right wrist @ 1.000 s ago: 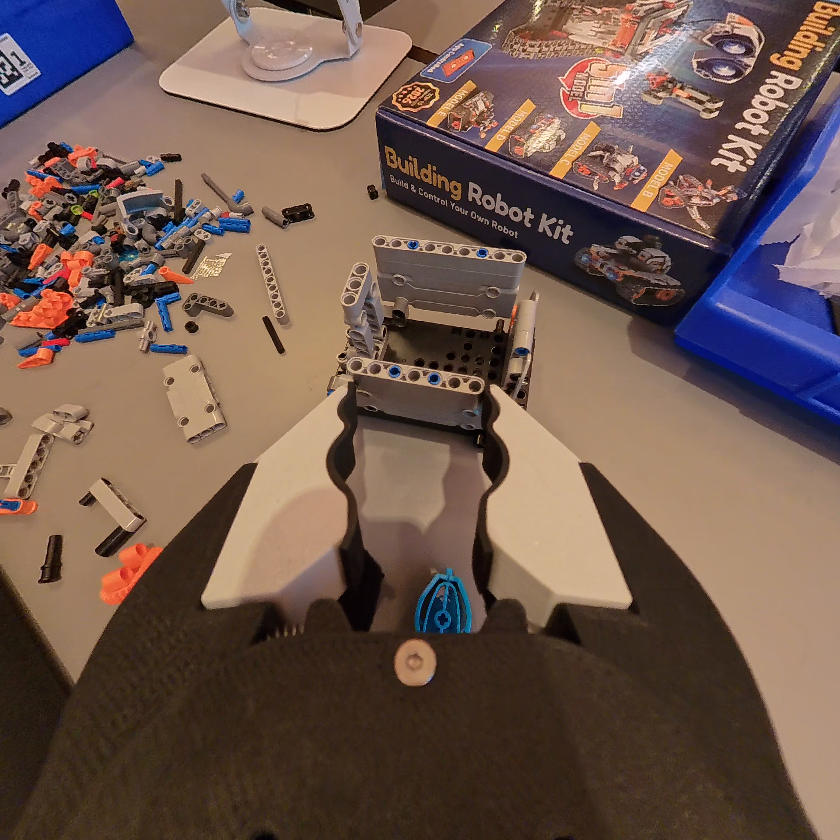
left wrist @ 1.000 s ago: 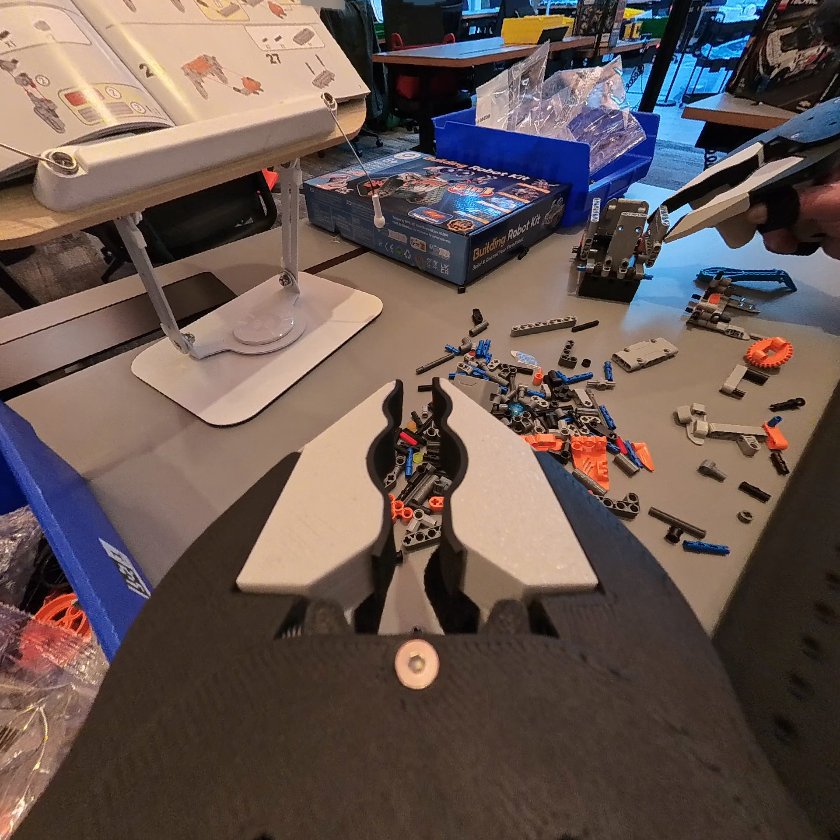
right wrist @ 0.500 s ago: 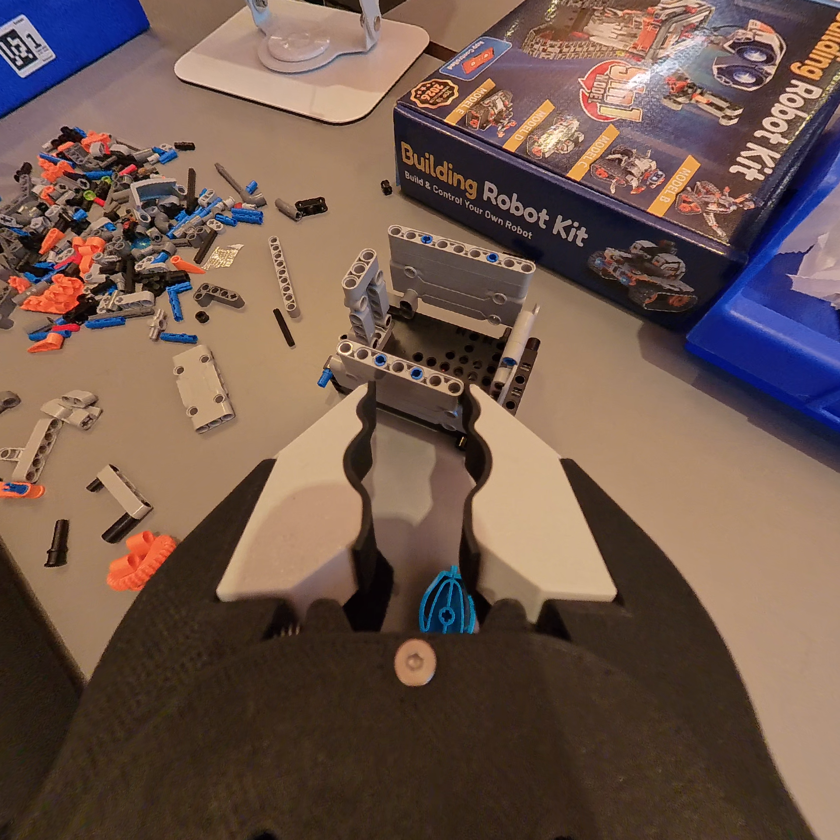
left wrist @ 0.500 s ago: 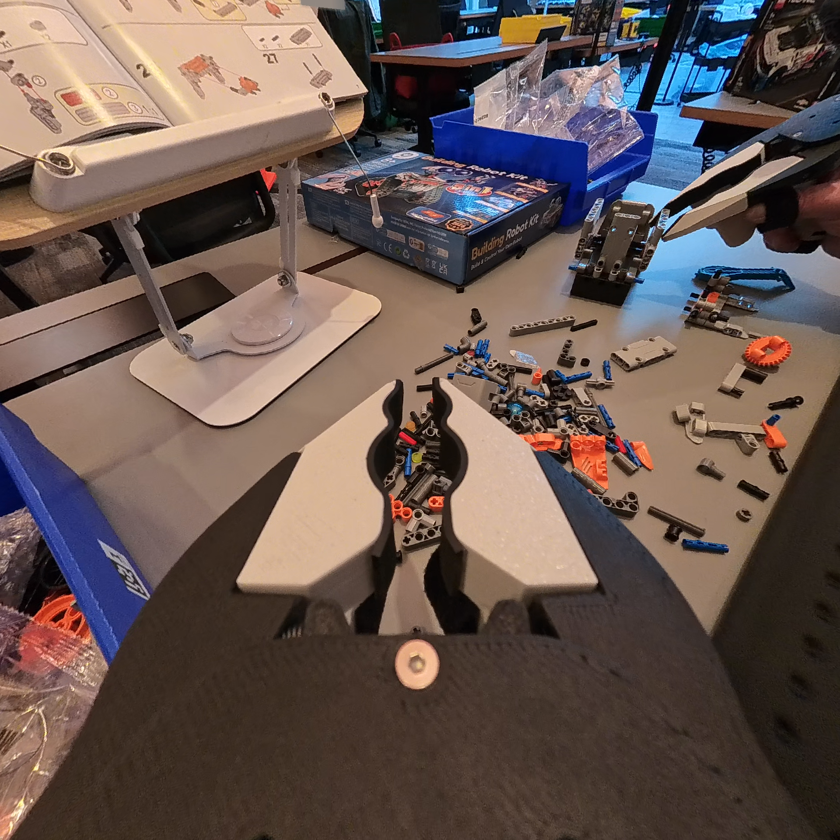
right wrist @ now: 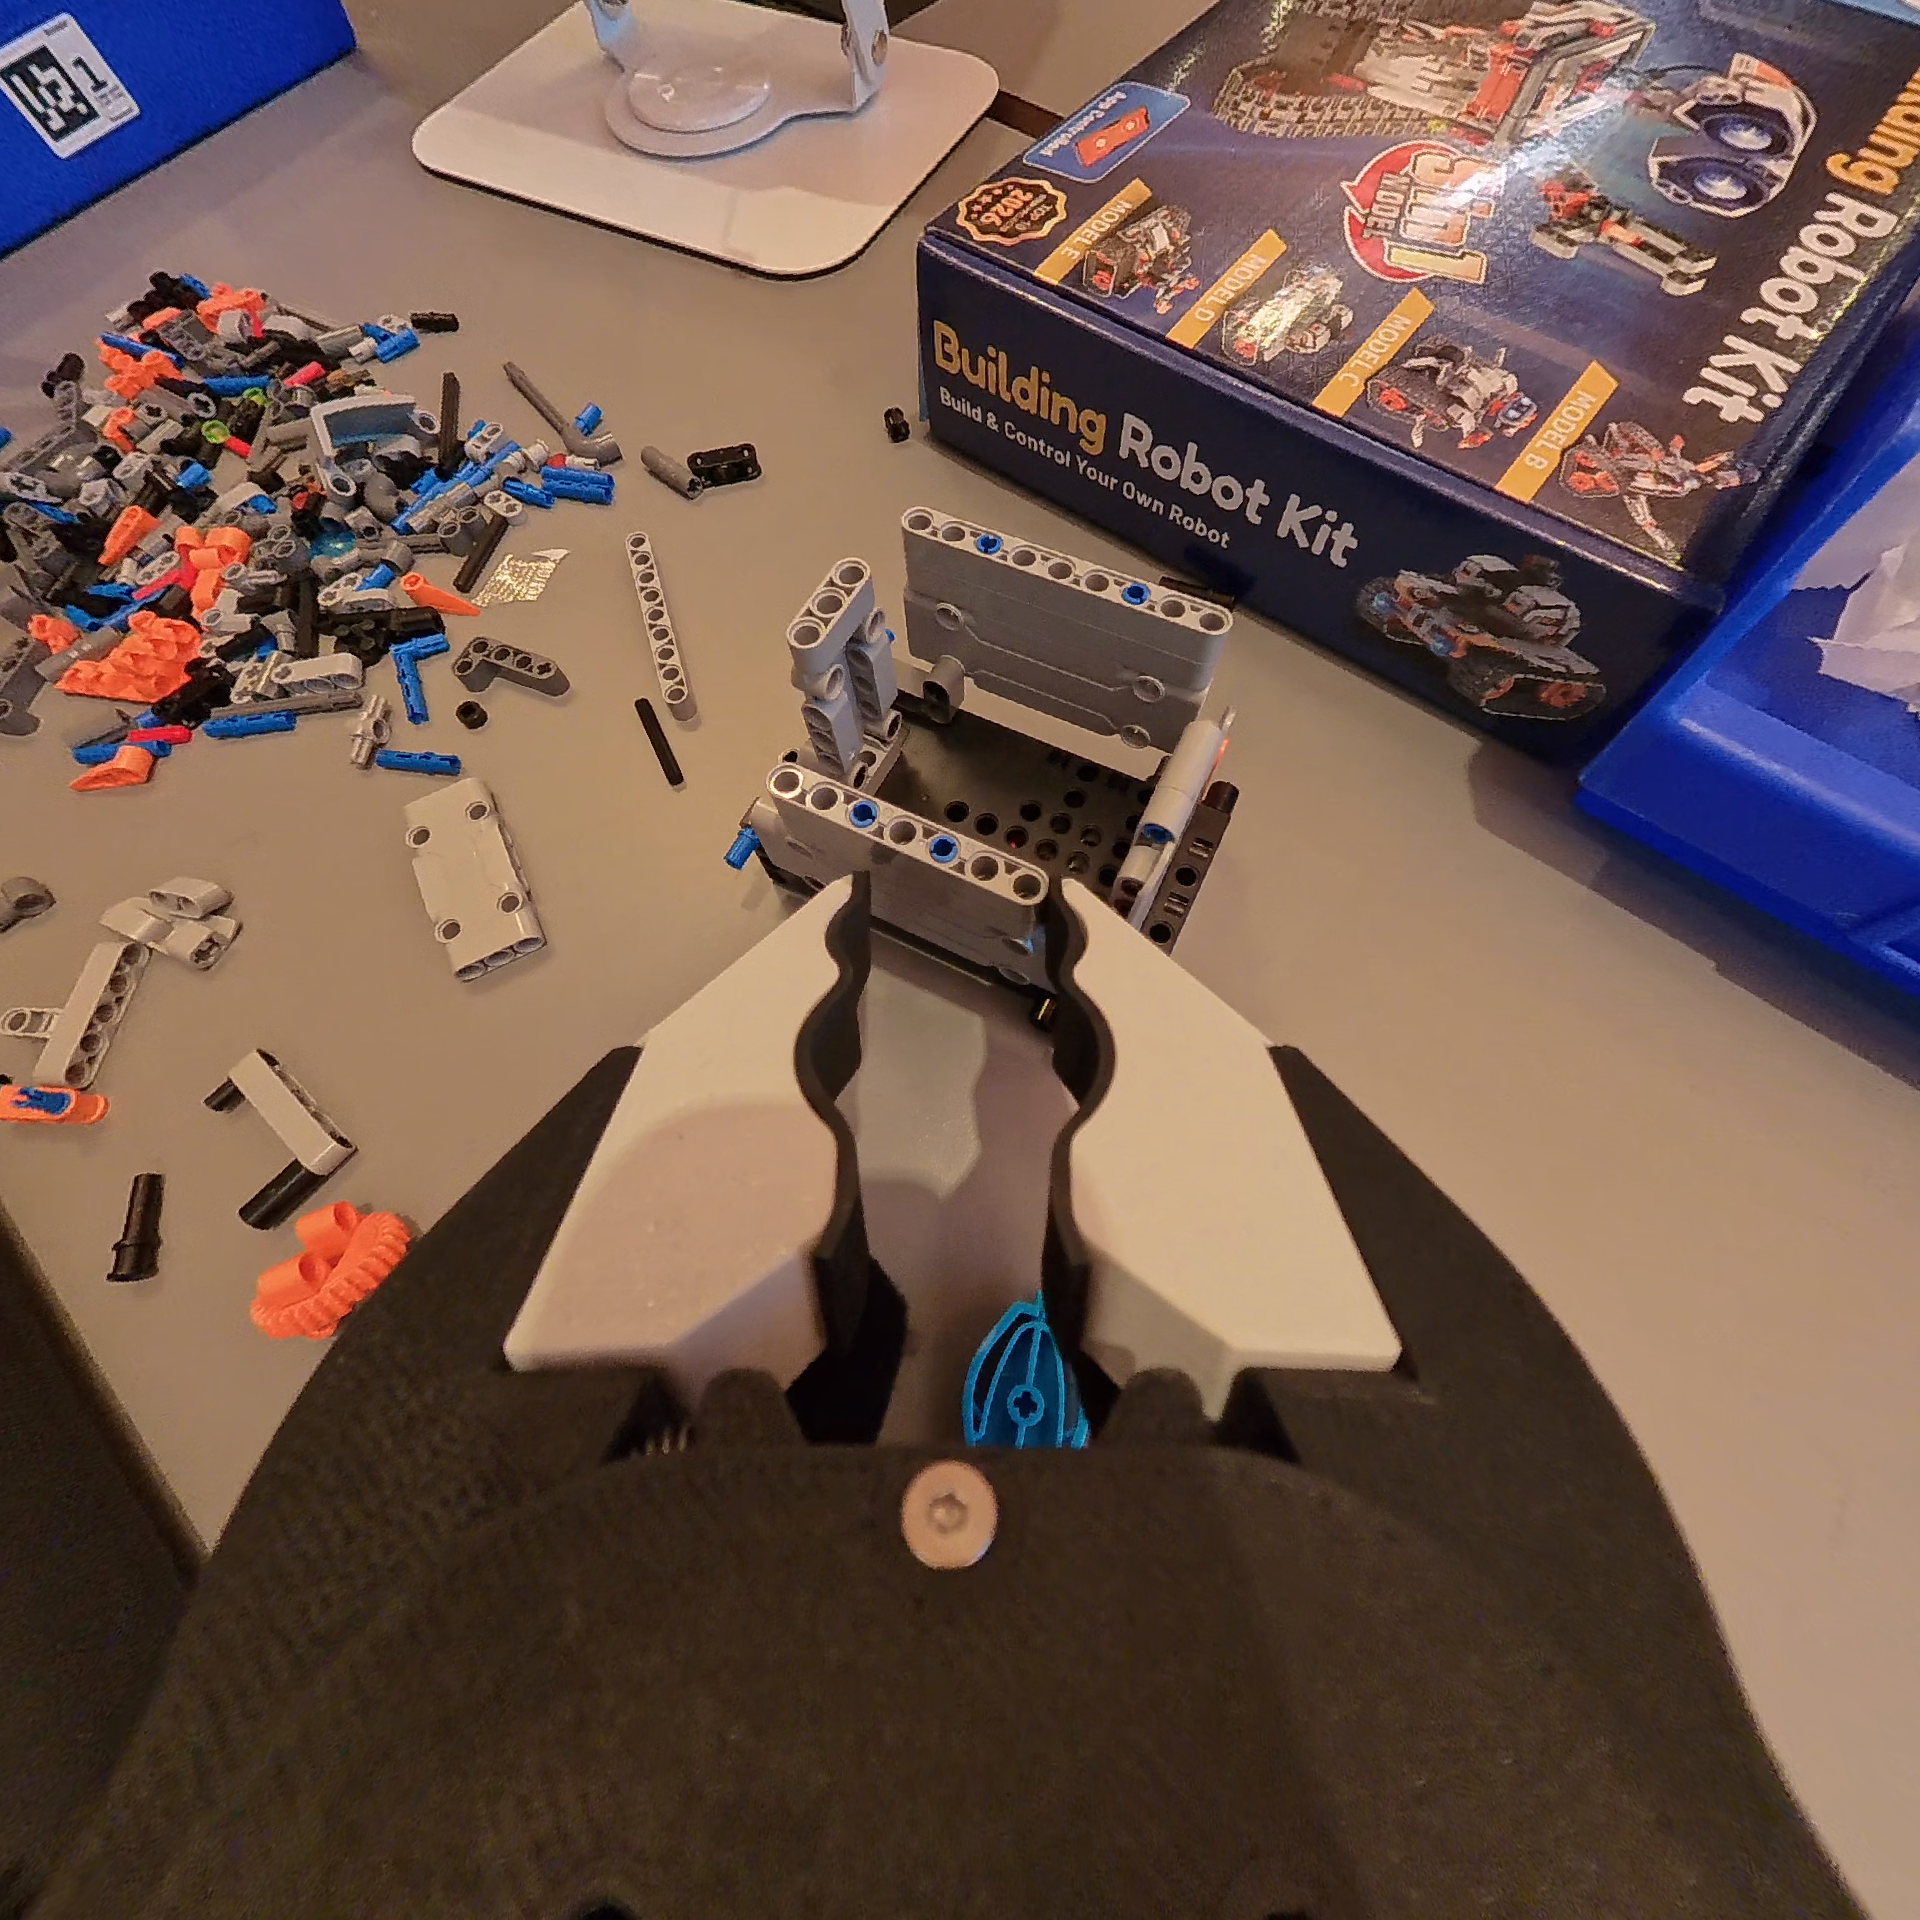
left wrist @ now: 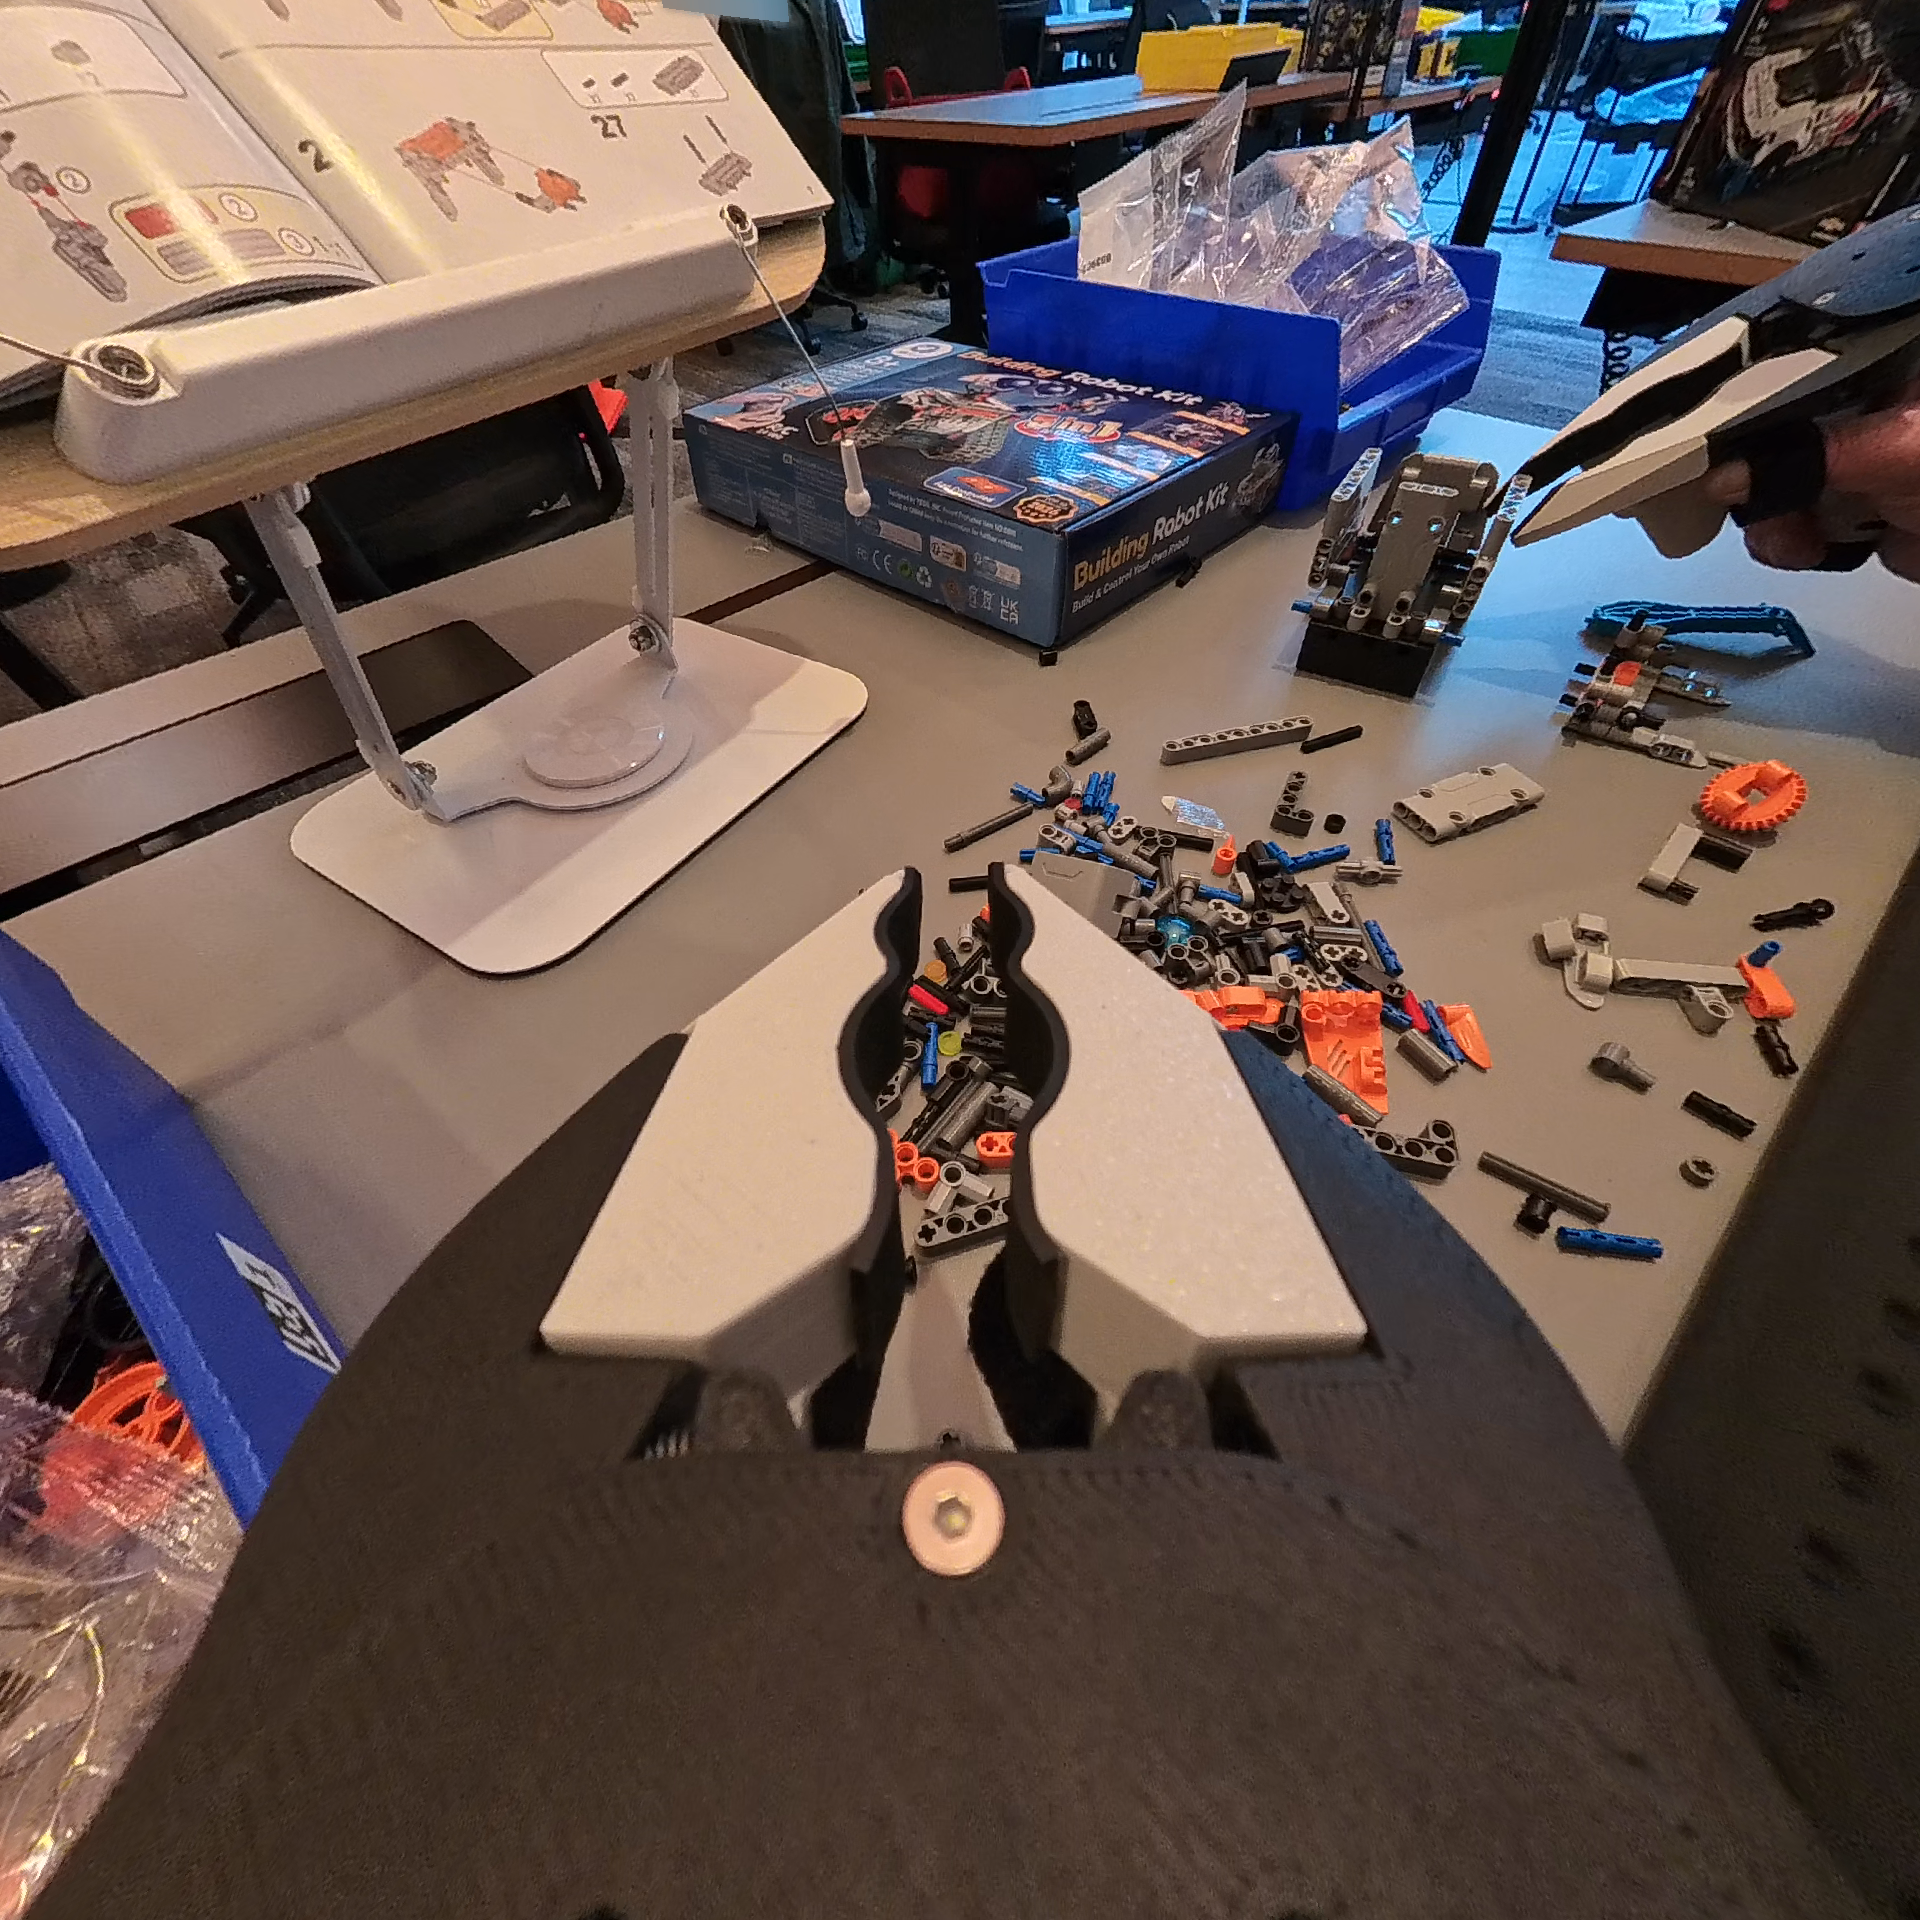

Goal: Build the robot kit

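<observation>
- Left claw point(left wrist: 956, 883): the jaws stand a slim gap apart and hold nothing. It hovers over the near edge of the parts pile point(left wrist: 1247, 935) on the bench point(left wrist: 416, 1039). If you lower it as it is, the broad fingers are likely to plough the heap and scatter small pins. With a gap this narrow, a neighbouring part could also come up with the one you want.
- Right claw point(right wrist: 956, 894): the jaws are apart and empty, with the tips at the near grey beam of the model point(right wrist: 1039, 665). You cannot tell from either view whether they touch it.
- Model position: it stands upright on the bench, just in front of the kit box point(right wrist: 1455, 312) and apart from the pile.
- The beam looks wider than the jaw gap. If you close here, the tips may ride over its top edge and slip off, or press a joint loose.
- If you push forward, the model may slide into the box or tip. Its side uprights look lightly pinned.
- A blue part point(right wrist: 1023, 1382) shows between the right finger roots. You cannot tell whether it lies on the bench beneath. If it is lodged there, it may block the closing stroke.
- An orange gear point(right wrist: 322, 1268) and loose beams lie near the right claw body. A sideways sweep may knock them off the bench edge.
</observation>
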The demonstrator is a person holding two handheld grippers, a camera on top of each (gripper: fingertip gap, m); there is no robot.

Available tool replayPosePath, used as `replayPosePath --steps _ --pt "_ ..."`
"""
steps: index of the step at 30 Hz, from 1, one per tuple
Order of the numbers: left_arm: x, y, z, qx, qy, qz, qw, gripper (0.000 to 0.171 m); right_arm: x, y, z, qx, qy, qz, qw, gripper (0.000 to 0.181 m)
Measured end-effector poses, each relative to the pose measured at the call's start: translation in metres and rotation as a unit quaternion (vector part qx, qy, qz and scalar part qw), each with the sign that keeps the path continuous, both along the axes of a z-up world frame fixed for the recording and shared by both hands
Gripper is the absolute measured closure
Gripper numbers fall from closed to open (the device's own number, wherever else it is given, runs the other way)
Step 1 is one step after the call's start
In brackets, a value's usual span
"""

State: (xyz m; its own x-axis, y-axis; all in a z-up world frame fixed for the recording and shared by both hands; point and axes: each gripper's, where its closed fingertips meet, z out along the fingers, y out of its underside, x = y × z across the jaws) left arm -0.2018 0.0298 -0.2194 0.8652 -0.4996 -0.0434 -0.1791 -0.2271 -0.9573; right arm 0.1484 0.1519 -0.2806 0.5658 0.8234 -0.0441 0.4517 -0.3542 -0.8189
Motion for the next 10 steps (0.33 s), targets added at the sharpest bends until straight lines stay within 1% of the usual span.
replayPosePath --steps 10 --pt "0.0004 -0.0001 -0.0003 0.000 0.001 -0.001 1.000 0.162 -0.0006 -0.0014 -0.0001 0.001 -0.002 0.005 1.000 0.155"
